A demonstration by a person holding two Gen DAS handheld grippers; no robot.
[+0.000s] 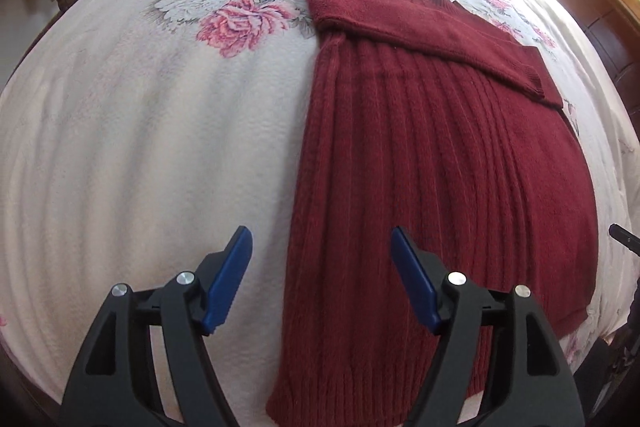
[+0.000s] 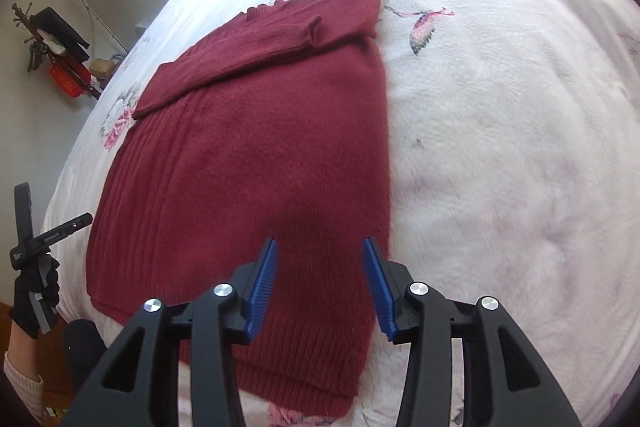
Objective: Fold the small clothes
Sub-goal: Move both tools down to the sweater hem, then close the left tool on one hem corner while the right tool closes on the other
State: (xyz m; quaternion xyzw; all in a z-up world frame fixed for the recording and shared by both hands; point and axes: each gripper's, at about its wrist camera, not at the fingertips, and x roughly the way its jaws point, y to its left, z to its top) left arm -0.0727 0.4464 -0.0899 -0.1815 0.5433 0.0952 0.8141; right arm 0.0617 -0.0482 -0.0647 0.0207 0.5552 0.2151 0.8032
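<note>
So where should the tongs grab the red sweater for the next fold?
Probably the ribbed hem corners of the red sweater, from the near edge: both sleeves are already folded across the chest, the hem lies flat nearest both open tongs, left and right, ready to lift toward the collar.

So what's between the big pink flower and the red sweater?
Only bare white blanket, seen in the left wrist view. The pink flower sits just left of the sweater, its leaves reaching the folded sleeve edge.

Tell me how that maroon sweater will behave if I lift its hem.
The ribbed knit sweater lies flat with sleeves folded across, so it will probably drape limply. It looks thick, likely weighty. The fuzzy bedspread may cling rather than let it slide.
</note>
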